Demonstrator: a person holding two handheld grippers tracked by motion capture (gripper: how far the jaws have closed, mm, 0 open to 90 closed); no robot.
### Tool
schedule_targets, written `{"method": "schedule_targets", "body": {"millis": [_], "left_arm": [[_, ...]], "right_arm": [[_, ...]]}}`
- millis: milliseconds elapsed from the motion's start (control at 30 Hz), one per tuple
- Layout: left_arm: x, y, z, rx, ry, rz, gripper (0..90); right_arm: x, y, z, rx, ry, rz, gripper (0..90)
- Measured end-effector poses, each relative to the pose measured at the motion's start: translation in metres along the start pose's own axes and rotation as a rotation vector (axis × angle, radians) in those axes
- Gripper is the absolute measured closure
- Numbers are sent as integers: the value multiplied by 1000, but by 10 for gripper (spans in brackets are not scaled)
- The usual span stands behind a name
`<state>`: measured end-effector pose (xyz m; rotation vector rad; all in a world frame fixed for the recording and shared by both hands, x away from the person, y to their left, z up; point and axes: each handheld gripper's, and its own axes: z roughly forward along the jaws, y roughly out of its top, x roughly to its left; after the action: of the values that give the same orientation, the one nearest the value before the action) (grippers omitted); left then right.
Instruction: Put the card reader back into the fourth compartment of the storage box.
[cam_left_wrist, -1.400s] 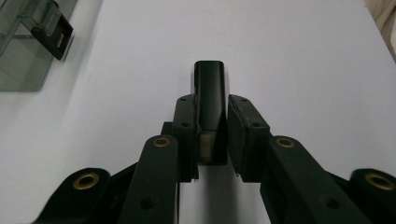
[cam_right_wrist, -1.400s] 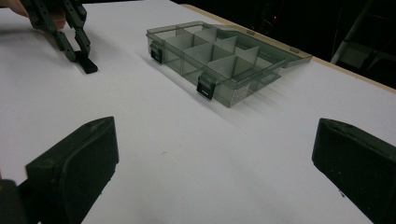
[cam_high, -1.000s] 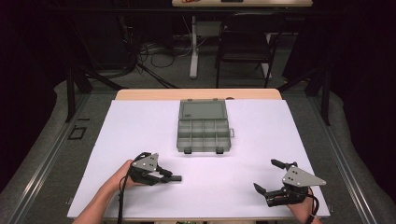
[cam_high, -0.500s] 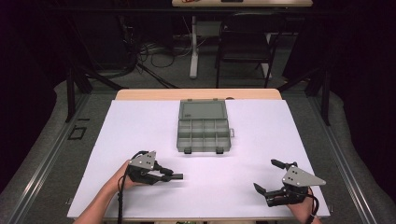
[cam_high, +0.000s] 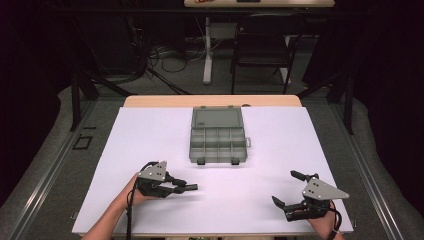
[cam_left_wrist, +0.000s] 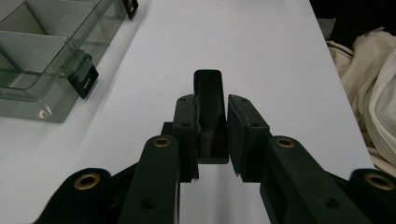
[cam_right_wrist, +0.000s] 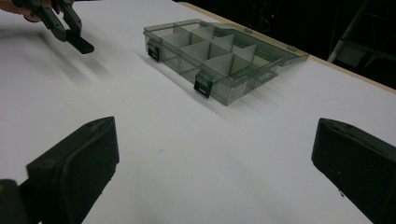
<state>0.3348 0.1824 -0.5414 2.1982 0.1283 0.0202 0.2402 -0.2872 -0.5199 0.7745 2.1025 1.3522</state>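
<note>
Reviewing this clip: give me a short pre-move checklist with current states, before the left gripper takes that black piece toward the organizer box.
1. Left gripper shut on the small black block: ok.
2. Block sits straight between the fingers: ok in the left gripper view.
3. Compartment organizer box lid open: ok.
4. Box compartments free of parts: ok, as far as the right gripper view shows.
5. Right gripper open, apart from the box: ok.
6. Which compartment is the target: cannot tell.
</note>
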Motion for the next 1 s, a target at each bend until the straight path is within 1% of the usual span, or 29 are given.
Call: {"method": "schedule_targets", "body": {"millis": [67,100,333,367,500,600,733,833,900,1000], "left_arm": [[0,0,0,-3,2,-7,744],[-1,1,0,-8,12,-13,744],[-4,4,1,-20,41,-33,744],[-4,5,2,-21,47,-41,744],[-5,7,4,-21,58,-47,744],[-6,8,5,-23,74,-62,744],[-6,9,6,-20,85,-68,744],[-7,10,6,-23,105,-77,744],[-7,11,6,-24,106,-77,744],[-8,13,8,-20,127,-83,744]], "right_arm": [[0,0,0,1,0,2,4],[0,0,0,2,-1,2,4],[0,0,0,4,0,1,5],[0,0,0,5,0,1,5],[0,0,0,5,0,-1,5],[-1,0,0,2,0,1,5],[-1,0,1,6,0,0,5],[-1,0,1,10,0,3,5],[-1,0,1,10,0,3,5],[-1,0,1,8,0,3,6]]}}
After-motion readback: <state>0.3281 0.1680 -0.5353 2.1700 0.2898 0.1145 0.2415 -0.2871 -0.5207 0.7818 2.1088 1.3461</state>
